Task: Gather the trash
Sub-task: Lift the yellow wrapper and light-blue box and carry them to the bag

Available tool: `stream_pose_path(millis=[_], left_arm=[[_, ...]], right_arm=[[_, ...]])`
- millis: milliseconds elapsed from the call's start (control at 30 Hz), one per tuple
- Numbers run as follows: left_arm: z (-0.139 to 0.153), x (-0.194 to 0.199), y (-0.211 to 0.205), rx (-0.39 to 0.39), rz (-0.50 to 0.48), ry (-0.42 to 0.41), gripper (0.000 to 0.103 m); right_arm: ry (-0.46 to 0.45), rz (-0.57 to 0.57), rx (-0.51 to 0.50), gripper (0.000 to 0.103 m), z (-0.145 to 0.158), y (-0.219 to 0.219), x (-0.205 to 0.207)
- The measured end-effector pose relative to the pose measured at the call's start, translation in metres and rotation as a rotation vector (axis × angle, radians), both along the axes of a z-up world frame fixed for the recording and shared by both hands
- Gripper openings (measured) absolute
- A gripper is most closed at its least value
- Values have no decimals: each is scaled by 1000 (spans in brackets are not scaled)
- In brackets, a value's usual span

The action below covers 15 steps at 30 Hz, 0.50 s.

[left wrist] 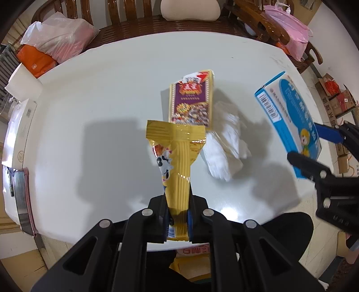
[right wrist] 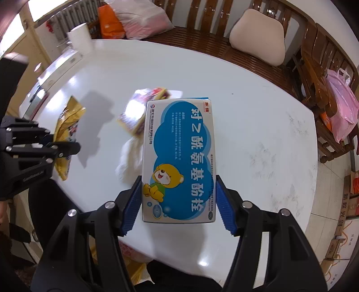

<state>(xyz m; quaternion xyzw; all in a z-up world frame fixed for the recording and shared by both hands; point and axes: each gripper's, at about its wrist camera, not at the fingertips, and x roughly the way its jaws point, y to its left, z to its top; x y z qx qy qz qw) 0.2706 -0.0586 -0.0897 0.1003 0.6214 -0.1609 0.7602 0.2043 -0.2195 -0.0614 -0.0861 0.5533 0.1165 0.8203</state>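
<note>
On the white table (left wrist: 112,94) a purple and gold snack packet (left wrist: 190,101) lies flat near the middle, with crumpled white tissue (left wrist: 224,143) just beside it on the right and touching its lower corner; both sit between the two grippers' loads. At the table's left edge stand a white paper roll (left wrist: 22,83) and a flat white carton (left wrist: 20,125), and behind them on the wooden bench (left wrist: 139,24) rest an orange bag (left wrist: 33,60) under a clear plastic bag (left wrist: 60,36), a beige cushion (left wrist: 190,10) and, on a chair to the right, a pink plastic bag (left wrist: 289,29). The left gripper (left wrist: 178,215) is clamped on the lower end of a yellow snack wrapper (left wrist: 177,152), which stands up from the fingers above the table. The right gripper (right wrist: 179,202) has its blue-padded fingers (right wrist: 132,206) pressed on the two long sides of a blue and white medicine box (right wrist: 179,161) printed with a cartoon bear, held off the table surface. The left view shows that box's barcoded end, which the right view hides; the right view shows the box face covering part of the tissue and packet, and cardboard cartons (right wrist: 343,209) on the floor at right
</note>
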Motion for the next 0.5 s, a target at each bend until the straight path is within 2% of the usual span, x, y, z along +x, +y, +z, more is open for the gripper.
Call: stream_pose_path(millis=[133, 267, 500], left_arm=[[10, -29, 3, -19, -13, 0, 12], [10, -51, 5, -10, -32, -9, 12], [7, -86, 12, -43, -40, 3, 12]], right_arm=[[-4, 23, 6, 61, 2, 9, -28], [8, 45, 8, 61, -3, 19, -55], [32, 74, 15, 61, -15, 33, -95]])
